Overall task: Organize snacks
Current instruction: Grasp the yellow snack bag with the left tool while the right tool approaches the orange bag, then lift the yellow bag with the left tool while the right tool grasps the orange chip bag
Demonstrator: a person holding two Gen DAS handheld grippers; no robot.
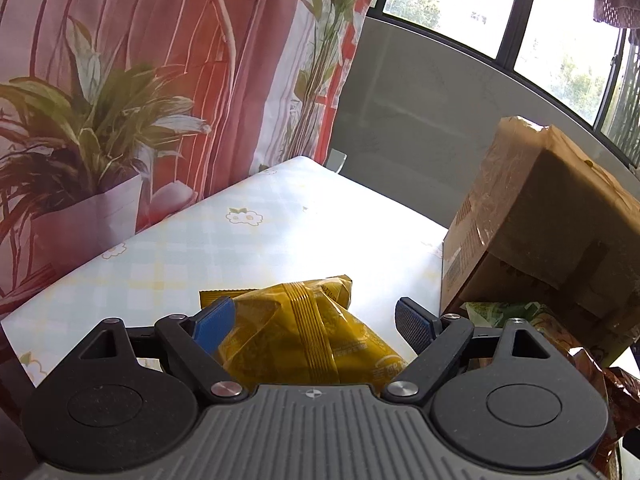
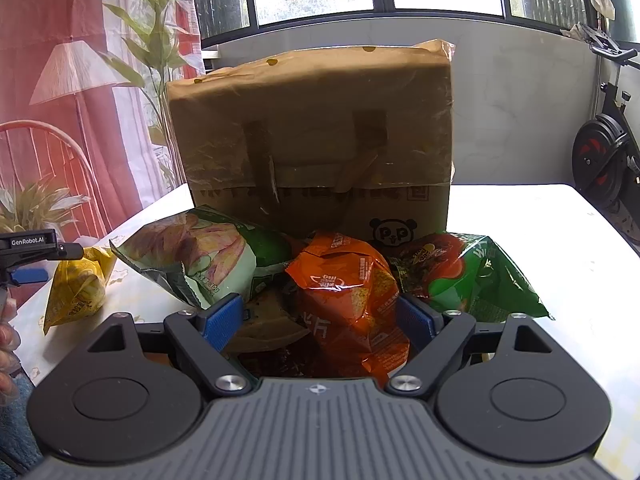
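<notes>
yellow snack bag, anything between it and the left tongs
Nothing visible: the yellow snack bag already lies between the open fingers of the left tongs. One blue pad sits at its side; the other stands clear.

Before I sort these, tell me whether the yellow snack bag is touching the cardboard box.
Apart. The left wrist view shows bare tablecloth between the yellow snack bag and the cardboard box.

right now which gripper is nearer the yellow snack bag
Left. The left gripper stands open with the yellow snack bag between its fingers. The right gripper is off to the side, open over the orange bag.
</notes>
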